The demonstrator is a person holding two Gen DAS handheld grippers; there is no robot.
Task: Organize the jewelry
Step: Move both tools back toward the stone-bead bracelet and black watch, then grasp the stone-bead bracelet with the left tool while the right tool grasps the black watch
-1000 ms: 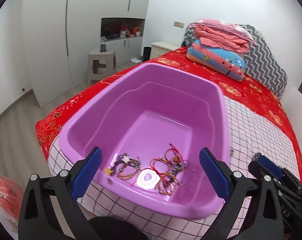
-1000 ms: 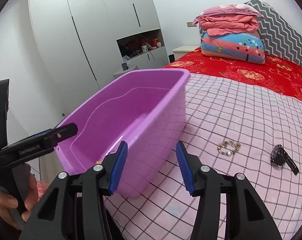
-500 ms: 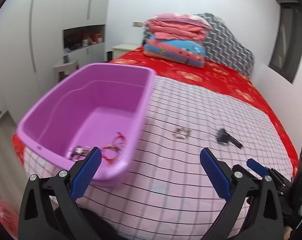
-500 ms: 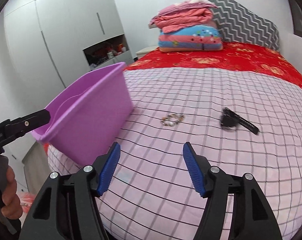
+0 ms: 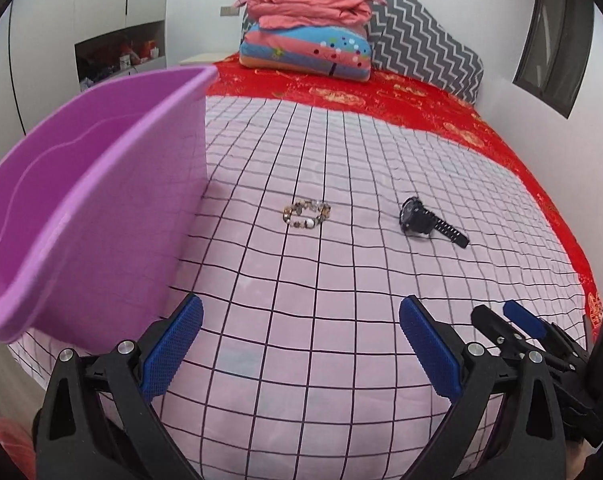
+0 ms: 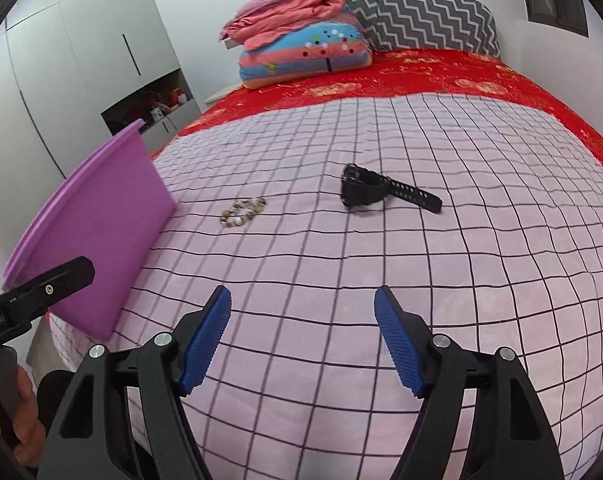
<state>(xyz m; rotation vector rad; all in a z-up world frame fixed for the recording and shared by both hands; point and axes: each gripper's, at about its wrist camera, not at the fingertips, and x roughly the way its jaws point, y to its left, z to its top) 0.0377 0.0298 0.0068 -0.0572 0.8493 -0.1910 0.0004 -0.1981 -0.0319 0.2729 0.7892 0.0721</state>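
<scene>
Left wrist view: left hand-held gripper [image 5: 299,338] wide open, holding nothing, ribbed blue pads over the pink grid-checked bed cover [image 5: 341,288]. Glossy purple plastic tub [image 5: 81,200] sits at left; beaded bracelet of mixed round stones [image 5: 306,214] lies just right of it, black rubber-strap wristwatch [image 5: 429,222] further right. Right wrist view: right hand-held gripper [image 6: 302,342] also spread wide, empty; bracelet [image 6: 243,212] between tub [image 6: 97,232] and watch [image 6: 375,190], all apart.
</scene>
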